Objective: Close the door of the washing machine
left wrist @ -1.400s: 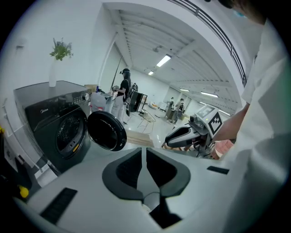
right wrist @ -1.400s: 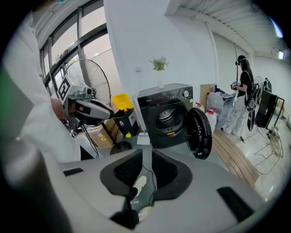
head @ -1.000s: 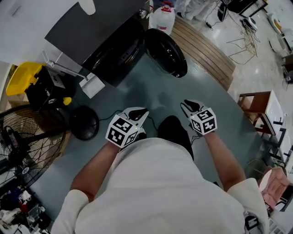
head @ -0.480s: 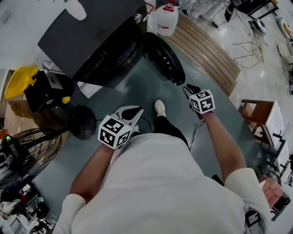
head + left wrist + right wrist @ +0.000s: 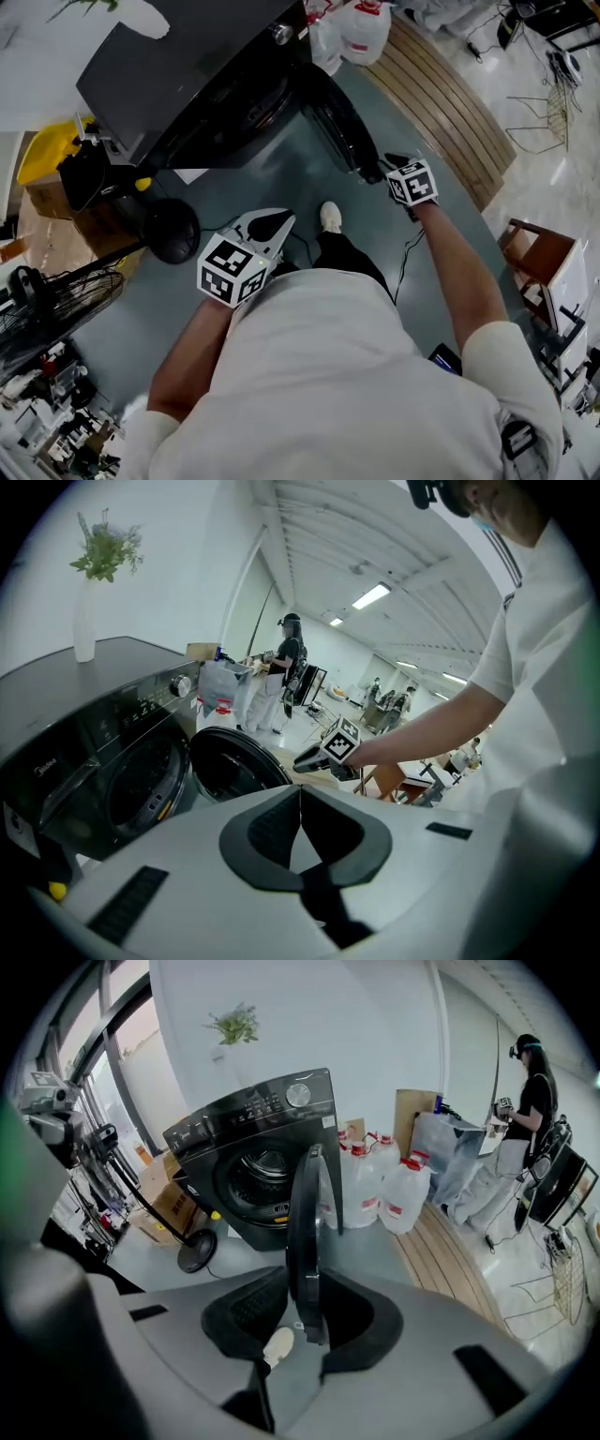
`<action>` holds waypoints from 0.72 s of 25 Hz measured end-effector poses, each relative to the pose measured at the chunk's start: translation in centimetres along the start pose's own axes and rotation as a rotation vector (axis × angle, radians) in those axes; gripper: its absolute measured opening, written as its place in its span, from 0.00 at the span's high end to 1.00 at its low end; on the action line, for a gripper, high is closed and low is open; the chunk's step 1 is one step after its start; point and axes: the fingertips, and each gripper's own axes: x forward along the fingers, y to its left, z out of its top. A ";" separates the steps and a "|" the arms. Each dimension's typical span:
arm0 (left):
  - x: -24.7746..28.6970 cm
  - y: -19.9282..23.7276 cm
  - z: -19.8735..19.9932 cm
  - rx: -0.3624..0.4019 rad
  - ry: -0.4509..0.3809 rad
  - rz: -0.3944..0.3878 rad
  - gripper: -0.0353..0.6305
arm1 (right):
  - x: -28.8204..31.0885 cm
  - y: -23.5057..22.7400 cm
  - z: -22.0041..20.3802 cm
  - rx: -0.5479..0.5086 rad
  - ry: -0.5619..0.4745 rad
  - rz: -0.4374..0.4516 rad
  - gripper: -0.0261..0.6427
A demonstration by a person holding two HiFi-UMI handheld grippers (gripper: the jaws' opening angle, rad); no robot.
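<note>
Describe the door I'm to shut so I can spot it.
Find the black washing machine by the white wall. Its door is the round dark-rimmed disc swung open from its front. Unlike the round black base on the floor nearby, it stands upright.

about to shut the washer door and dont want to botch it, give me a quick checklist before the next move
1. Door open and free to swing: ok.
2. Right gripper at the door's edge: ok. The edge shows between its jaws, which have just been opening; no pad presses on it.
3. Drum mouth free of anything hanging out: ok, as far as shown.
4. Left gripper out of the swing: ok. It is shut, empty and back by the body.
5. Jugs clear of the swing: ok. They stand on the side away from the drum.
</note>
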 end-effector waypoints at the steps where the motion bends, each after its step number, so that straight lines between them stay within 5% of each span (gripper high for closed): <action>1: 0.2 0.2 0.3 -0.010 -0.003 0.014 0.92 | 0.7 -0.3 0.1 -0.004 0.011 0.014 0.79; 18: 0.8 2.1 2.1 -0.086 -0.024 0.138 0.92 | 4.8 -0.3 1.3 -0.093 0.070 0.218 0.82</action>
